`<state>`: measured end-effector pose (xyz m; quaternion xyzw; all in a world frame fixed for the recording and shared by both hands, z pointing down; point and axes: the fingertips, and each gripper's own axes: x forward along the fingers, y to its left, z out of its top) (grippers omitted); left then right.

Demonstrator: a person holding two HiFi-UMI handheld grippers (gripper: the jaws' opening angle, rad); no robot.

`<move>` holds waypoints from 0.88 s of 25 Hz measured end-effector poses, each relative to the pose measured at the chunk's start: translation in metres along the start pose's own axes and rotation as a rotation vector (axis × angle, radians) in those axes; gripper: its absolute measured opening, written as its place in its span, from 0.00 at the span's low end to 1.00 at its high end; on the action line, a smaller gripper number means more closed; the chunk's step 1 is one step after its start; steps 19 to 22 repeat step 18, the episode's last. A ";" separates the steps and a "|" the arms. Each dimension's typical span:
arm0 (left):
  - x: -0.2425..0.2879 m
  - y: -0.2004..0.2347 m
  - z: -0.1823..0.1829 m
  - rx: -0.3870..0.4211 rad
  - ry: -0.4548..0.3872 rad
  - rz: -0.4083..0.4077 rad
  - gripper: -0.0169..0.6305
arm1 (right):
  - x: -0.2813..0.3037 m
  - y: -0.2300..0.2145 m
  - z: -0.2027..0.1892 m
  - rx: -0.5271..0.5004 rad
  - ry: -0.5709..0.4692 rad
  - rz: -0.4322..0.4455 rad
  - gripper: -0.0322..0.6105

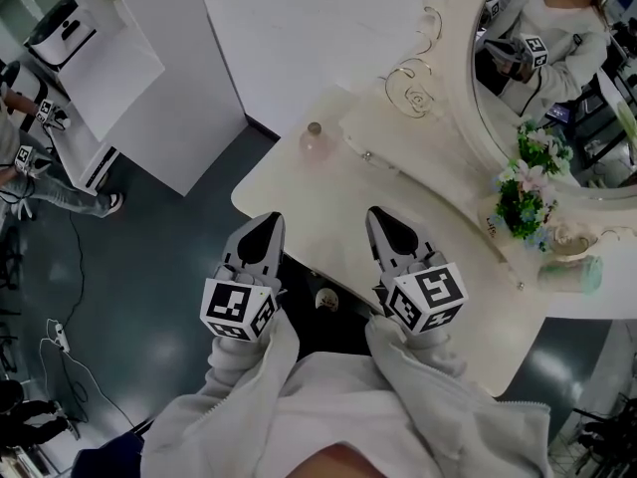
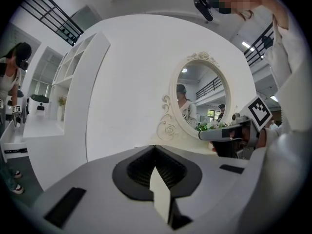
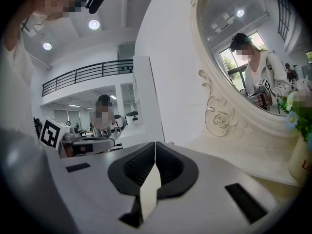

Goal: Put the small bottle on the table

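Both tools are closed and empty. The left tool (image 1: 267,219) has its jaws pressed together with nothing between them, and the right tool (image 1: 376,215) is the same. They are held side by side, tips pointing forward over the near edge of the worktop (image 1: 328,207).

The bottle (image 1: 315,139) is already standing on the worktop, upright with its cap up, so its long axis runs vertically. It sits at the far left corner, close to the edge. From the tools it lies straight ahead and well beyond both tips, in the lane between them and a little closer to the left tool's line than the right's. Neither gripper view shows it. Both look over it toward the mirror (image 1: 557,68).

With the bottle on the worktop and both tools empty, the placing looks done, or else not yet started. If the bottle is to be taken, the left tool is the slightly nearer one. It would have to open, go forward and a little to its right, and close on the body from the sides.

A round thing (image 1: 326,300) sits in the dark gap just below the worktop edge, between and behind the tool tips. I cannot tell what it is.
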<state>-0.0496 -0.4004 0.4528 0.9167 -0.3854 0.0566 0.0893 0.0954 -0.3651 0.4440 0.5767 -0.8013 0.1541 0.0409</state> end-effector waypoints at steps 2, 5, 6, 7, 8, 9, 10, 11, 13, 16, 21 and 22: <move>0.002 0.000 0.000 -0.005 -0.001 -0.007 0.05 | 0.000 0.000 0.000 0.002 0.002 0.000 0.10; 0.002 0.001 -0.002 -0.016 0.000 -0.013 0.05 | 0.001 0.000 -0.001 0.011 0.007 -0.001 0.10; 0.002 0.001 -0.003 -0.019 0.000 -0.014 0.05 | 0.001 0.000 -0.002 0.015 0.008 0.000 0.10; 0.002 0.001 -0.003 -0.021 0.001 -0.016 0.05 | 0.002 0.000 -0.002 0.020 0.008 0.001 0.10; 0.003 0.001 -0.004 -0.023 0.001 -0.018 0.05 | 0.002 0.000 -0.002 0.024 0.009 0.002 0.10; 0.003 0.001 -0.005 -0.024 0.001 -0.019 0.05 | 0.002 0.000 -0.003 0.026 0.010 0.002 0.10; 0.003 0.001 -0.005 -0.026 0.001 -0.021 0.05 | 0.002 0.000 -0.003 0.025 0.011 0.002 0.10; 0.003 0.001 -0.006 -0.029 0.001 -0.022 0.05 | 0.002 0.000 -0.004 0.024 0.013 0.002 0.10; 0.003 0.001 -0.005 -0.036 -0.005 -0.021 0.05 | 0.002 0.001 -0.004 0.022 0.015 0.001 0.10; 0.002 0.003 -0.004 -0.039 -0.015 -0.015 0.05 | 0.003 0.001 -0.005 0.024 0.017 0.005 0.10; 0.001 0.003 -0.004 -0.038 -0.017 -0.011 0.05 | 0.003 0.002 -0.005 0.025 0.019 0.008 0.10; 0.001 0.003 -0.004 -0.038 -0.017 -0.011 0.05 | 0.003 0.002 -0.005 0.025 0.019 0.008 0.10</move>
